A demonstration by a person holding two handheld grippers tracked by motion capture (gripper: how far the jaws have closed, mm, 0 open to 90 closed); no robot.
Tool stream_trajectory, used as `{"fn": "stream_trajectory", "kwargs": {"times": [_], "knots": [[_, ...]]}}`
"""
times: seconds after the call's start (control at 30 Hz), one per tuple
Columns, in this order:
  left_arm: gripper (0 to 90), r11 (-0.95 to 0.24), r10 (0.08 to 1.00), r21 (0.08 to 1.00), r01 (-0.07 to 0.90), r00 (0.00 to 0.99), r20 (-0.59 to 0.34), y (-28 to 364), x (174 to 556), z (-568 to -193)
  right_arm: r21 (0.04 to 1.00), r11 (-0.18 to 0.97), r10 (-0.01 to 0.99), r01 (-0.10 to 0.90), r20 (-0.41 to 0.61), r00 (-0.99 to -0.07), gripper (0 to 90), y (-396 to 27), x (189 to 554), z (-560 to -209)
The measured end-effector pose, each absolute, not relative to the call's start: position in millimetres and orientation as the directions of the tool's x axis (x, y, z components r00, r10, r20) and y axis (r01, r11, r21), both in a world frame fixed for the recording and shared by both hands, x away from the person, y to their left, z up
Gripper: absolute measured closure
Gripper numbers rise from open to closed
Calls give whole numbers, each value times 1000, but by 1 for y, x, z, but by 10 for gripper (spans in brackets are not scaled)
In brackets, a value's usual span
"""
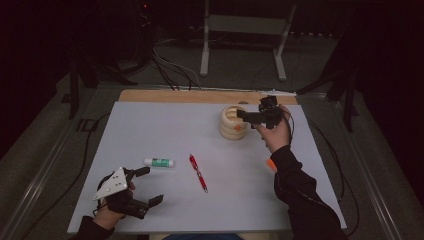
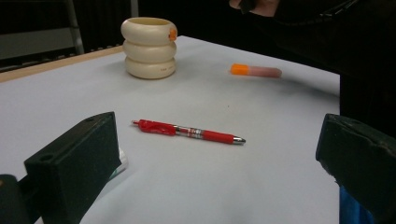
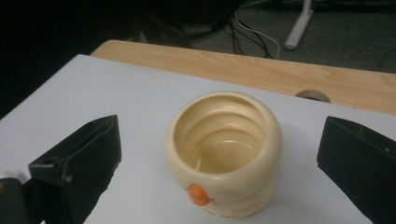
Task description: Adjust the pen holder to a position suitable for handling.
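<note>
Left hand-held gripper (image 1: 150,186): released, 7 o'clock | right hand-held gripper (image 3: 219,154): released over pot (image 3: 225,151), 1 o'clock | pen (image 2: 187,132), glue stick (image 1: 159,162) still on desk (image 1: 150,125); pot empty.

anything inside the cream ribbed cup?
The cream ribbed cup looks empty in the right gripper view: bare ribbed walls and a glossy bottom. The near wall covers part of the floor, so that strip can't be checked.
</note>
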State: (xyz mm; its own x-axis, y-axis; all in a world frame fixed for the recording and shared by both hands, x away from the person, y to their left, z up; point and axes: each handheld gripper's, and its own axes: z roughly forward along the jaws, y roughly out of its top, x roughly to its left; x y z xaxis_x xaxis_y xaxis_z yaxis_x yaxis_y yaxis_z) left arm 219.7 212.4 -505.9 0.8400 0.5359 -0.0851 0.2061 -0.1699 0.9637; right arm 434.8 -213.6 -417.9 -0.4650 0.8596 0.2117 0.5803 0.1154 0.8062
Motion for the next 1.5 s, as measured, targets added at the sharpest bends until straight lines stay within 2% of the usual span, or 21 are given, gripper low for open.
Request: {"fn": "stream_trajectory", "kwargs": {"times": [0.03,0.17,0.67,1.2,1.5], "knots": [[2,-168,533,964,204,842,-86,212,220,-506,799,118,857,589,217,-467,53,-213,436,-419],[1,-169,536,964,206,840,-86,213,220,-506,787,112,869,606,218,-443,111,-213,441,-424],[1,-161,532,965,208,842,-92,213,220,-506,717,99,922,691,196,-335,424,-207,455,-438],[2,-163,534,964,208,840,-91,214,220,-506,644,68,952,762,186,-242,566,-201,476,-452],[1,-163,534,965,207,841,-90,214,220,-506,616,68,959,785,177,-222,611,-197,483,-458]]}}
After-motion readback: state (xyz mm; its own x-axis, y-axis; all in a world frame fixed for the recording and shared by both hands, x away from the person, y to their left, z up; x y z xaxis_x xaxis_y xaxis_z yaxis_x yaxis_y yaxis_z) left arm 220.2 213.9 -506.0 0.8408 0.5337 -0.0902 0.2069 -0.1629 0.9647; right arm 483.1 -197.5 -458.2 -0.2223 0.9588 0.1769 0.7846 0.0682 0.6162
